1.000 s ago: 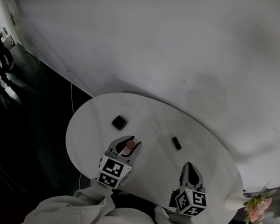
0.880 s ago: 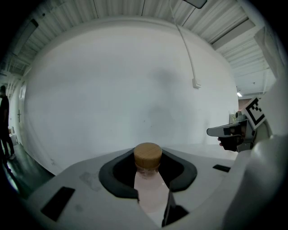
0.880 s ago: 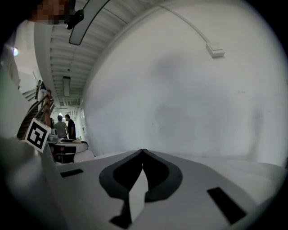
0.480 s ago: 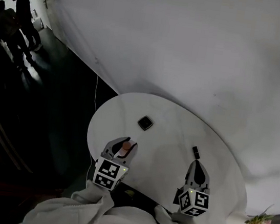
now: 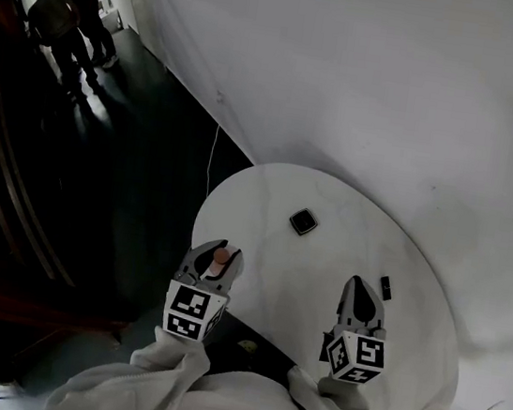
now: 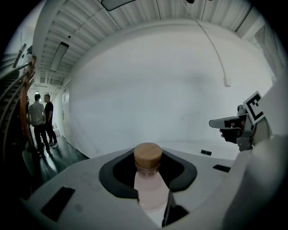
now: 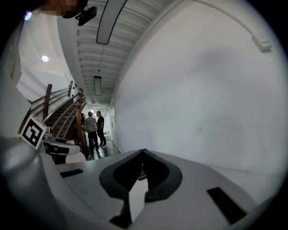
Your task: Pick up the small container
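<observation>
The small container [image 6: 148, 156] is a little bottle with pale pink contents and a round wooden cap. My left gripper [image 5: 217, 250] is shut on its body, and the cap pokes out past the fingertips. In the head view the container [image 5: 221, 257] hangs over the left edge of the round white table [image 5: 325, 256]. My right gripper [image 5: 362, 293] hovers over the table's near right part. Its jaws meet at the tips in the right gripper view [image 7: 143, 152], with nothing between them.
A black square object [image 5: 303, 221] lies on the far part of the table. A small black bar [image 5: 385, 287] lies right of my right gripper. Two people [image 5: 70, 12] stand down the dark corridor at far left. A white wall runs behind the table.
The view has swung left. Both grippers now sit further left over the table, and the left one has carried the container out to the left edge. Neither grip has changed.
</observation>
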`<state>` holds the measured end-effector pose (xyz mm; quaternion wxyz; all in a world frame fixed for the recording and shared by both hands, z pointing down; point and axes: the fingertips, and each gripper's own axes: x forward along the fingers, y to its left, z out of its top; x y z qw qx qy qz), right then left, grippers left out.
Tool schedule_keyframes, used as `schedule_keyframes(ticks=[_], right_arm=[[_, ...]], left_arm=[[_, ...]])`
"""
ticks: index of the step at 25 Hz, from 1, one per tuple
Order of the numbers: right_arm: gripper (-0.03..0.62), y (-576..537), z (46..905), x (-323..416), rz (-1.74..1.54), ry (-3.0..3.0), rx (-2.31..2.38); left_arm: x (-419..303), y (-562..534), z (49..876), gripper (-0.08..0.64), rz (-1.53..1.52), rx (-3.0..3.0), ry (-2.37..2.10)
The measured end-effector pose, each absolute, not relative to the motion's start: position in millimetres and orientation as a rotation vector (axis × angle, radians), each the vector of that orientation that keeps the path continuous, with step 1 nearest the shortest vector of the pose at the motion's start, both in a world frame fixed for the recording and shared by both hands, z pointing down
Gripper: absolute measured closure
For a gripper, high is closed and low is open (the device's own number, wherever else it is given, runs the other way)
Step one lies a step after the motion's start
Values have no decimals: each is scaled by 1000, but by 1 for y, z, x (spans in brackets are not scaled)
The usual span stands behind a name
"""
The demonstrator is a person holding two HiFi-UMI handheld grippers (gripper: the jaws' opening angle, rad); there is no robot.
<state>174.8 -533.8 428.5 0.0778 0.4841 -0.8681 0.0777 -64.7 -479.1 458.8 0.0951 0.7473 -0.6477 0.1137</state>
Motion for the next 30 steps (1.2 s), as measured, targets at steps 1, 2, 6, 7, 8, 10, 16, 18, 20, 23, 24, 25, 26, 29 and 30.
schedule_keyframes(ticks=[1, 2, 6, 7, 8, 10, 16, 18, 20, 23, 24, 25, 26, 29, 30], right_arm=[[543, -533, 429, 169, 232, -2608, 1431], [543, -533, 429, 163, 232, -2614, 1416], [543, -532, 434, 150, 248, -2628, 1368], [543, -533, 436, 149, 255, -2625, 1360], [543, -533, 438, 148, 260, -2619, 1356], [543, -534, 440, 148, 259, -2610, 1356], [543, -535, 437, 153, 241, -2602, 1371], [543, -537, 438, 156, 240, -2598, 1378], [543, -539, 437, 158, 238, -2599, 1378], [543, -539, 437, 159, 228, -2599, 1373], [543, -538, 437, 159, 227, -2599, 1371], [543, -538, 437, 159, 227, -2600, 1368], [543, -538, 437, 159, 228, -2602, 1366], [543, -539, 437, 160, 230, -2603, 1368], [543, -540, 437, 161, 232, -2602, 1370]], left_arm=[[-70, -475, 459, 441, 342, 2202, -1935], [-75, -472, 459, 441, 348, 2192, -1947], [-89, -463, 462, 440, 353, 2148, -1991], [-91, -462, 463, 440, 353, 2139, -1999], [-92, -461, 465, 442, 354, 2133, -2001], [-94, -461, 465, 440, 353, 2124, -2004], [-92, -465, 463, 442, 338, 2116, -2000], [-89, -469, 463, 442, 335, 2123, -1997], [-87, -473, 463, 442, 334, 2134, -1992], [-83, -477, 464, 440, 338, 2143, -1984], [-82, -478, 464, 440, 338, 2144, -1984], [-81, -479, 464, 442, 337, 2146, -1983], [-80, -480, 463, 442, 335, 2148, -1982], [-77, -483, 462, 442, 331, 2160, -1972], [-75, -484, 462, 442, 333, 2163, -1969]])
